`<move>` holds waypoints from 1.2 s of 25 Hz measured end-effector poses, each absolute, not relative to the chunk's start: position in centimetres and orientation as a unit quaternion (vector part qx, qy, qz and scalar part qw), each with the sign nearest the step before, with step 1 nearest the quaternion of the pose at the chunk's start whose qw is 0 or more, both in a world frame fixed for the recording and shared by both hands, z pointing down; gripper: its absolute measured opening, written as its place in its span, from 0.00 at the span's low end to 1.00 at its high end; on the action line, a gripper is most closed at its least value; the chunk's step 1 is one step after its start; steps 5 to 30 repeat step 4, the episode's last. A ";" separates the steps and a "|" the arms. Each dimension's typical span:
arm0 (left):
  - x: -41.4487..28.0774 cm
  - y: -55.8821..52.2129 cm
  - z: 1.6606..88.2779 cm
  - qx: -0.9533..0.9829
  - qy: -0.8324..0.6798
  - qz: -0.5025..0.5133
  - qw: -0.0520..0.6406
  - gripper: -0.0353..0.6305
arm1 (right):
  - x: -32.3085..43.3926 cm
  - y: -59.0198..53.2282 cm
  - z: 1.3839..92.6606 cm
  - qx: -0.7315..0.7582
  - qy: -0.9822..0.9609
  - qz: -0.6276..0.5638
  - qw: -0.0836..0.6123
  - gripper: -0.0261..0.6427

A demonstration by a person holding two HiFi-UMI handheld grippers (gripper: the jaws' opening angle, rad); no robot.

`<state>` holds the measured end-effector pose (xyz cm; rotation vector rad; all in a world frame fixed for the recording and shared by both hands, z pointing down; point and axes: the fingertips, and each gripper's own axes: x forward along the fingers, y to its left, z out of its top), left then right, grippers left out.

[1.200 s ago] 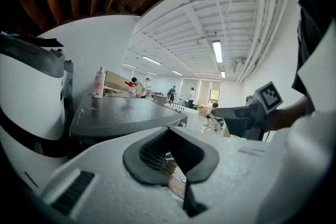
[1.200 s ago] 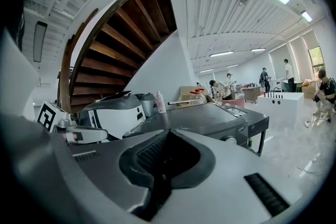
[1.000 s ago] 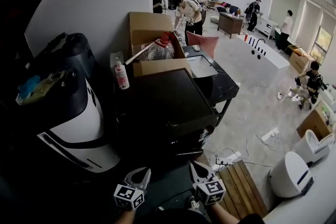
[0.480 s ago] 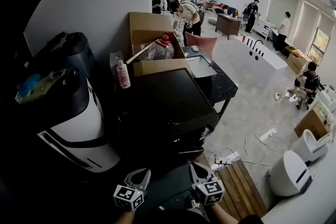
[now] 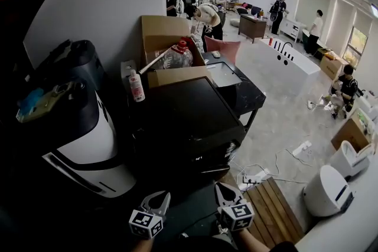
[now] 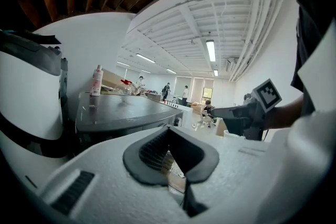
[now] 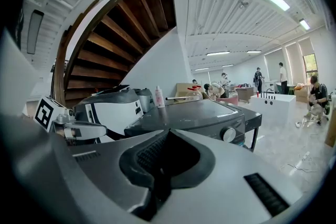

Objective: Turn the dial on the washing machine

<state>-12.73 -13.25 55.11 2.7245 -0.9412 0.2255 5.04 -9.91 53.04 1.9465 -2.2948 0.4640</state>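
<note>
Dial (image 7: 228, 135): spotted on washing machine (image 5: 189, 121) front panel, well ahead. Judged rigid, smooth, light to turn; pinched best across rim. Left tongs (image 5: 160, 195) slightly apart, right tongs (image 5: 220, 186) together, both empty.

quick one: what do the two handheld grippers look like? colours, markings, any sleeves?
They match. The left gripper and right gripper each have a pale grey-white claw with dark ribbed pads. Each carries a white cube with black square markers. No sleeves show at the wrists.
</note>
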 end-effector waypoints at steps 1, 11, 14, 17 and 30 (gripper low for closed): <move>-12.8 -13.2 55.1 0.935 -0.322 0.078 0.125 0.07 | 5.1 -9.9 53.1 0.640 -0.752 0.151 0.050 0.04; -12.9 -13.1 55.3 0.936 -0.320 0.080 0.125 0.07 | 5.3 -9.8 53.6 0.644 -0.749 0.144 0.055 0.04; -12.9 -13.1 55.3 0.936 -0.320 0.080 0.125 0.07 | 5.3 -9.8 53.6 0.644 -0.749 0.144 0.055 0.04; -12.9 -13.1 55.3 0.936 -0.320 0.080 0.125 0.07 | 5.3 -9.8 53.6 0.644 -0.749 0.144 0.055 0.04; -12.9 -13.1 55.3 0.936 -0.320 0.080 0.125 0.07 | 5.3 -9.8 53.6 0.644 -0.749 0.144 0.055 0.04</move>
